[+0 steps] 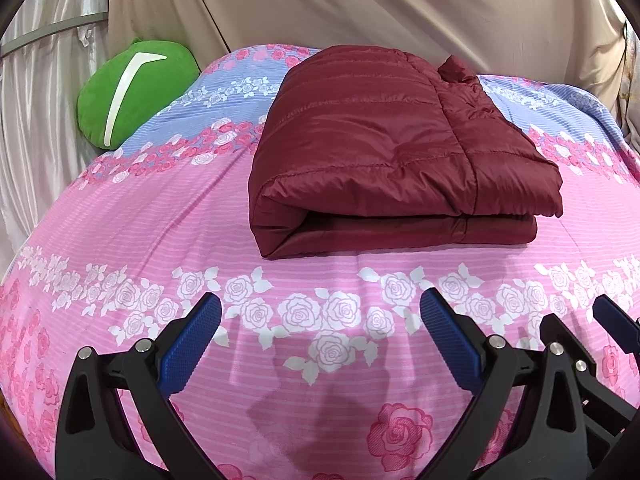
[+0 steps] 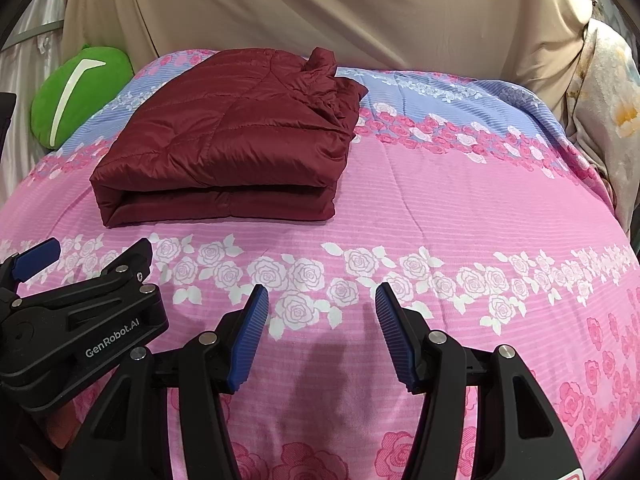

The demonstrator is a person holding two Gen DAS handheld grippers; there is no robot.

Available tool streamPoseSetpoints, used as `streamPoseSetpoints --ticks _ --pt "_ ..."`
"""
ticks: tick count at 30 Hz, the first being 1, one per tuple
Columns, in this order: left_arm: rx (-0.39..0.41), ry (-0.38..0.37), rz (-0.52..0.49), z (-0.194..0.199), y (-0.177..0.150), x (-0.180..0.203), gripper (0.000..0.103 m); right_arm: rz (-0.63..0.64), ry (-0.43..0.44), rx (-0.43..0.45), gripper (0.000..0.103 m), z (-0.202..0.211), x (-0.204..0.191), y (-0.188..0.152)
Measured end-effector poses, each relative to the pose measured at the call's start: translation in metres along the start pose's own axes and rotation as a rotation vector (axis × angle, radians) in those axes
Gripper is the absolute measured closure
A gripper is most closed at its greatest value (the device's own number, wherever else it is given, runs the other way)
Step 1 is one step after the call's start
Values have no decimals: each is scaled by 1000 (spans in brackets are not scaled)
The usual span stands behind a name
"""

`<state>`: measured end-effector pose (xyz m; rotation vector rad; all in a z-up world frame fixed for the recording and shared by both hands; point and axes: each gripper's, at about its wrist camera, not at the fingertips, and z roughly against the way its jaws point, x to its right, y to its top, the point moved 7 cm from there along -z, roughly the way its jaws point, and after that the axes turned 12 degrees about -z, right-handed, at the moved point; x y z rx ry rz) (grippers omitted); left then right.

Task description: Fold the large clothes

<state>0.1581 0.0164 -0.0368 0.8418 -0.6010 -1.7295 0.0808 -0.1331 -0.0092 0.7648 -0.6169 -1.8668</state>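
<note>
A dark red quilted jacket (image 1: pixel 384 148) lies folded into a thick rectangle on the pink and blue rose-print bed cover (image 1: pixel 280 380); its fold faces me and its collar bunches at the far right corner. It also shows in the right wrist view (image 2: pixel 232 140), at upper left. My left gripper (image 1: pixel 320 320) is open and empty, hovering over the cover short of the jacket. My right gripper (image 2: pixel 320 312) is open and empty, to the right of the left one and nearer than the jacket. The left gripper shows at the right view's left edge (image 2: pixel 86 264).
A green plush cushion (image 1: pixel 132 92) leans at the bed's far left corner. Beige draped cloth (image 1: pixel 360 0) hangs behind the bed. A pale floral fabric (image 2: pixel 604 92) hangs at the bed's right side. The bed cover (image 2: pixel 460 208) stretches right of the jacket.
</note>
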Motion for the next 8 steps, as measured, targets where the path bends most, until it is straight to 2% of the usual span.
streamPoseSetpoints --ticks 8 --pt "-5 10 -6 -1 0 0 8 11 1 -1 47 0 1 1"
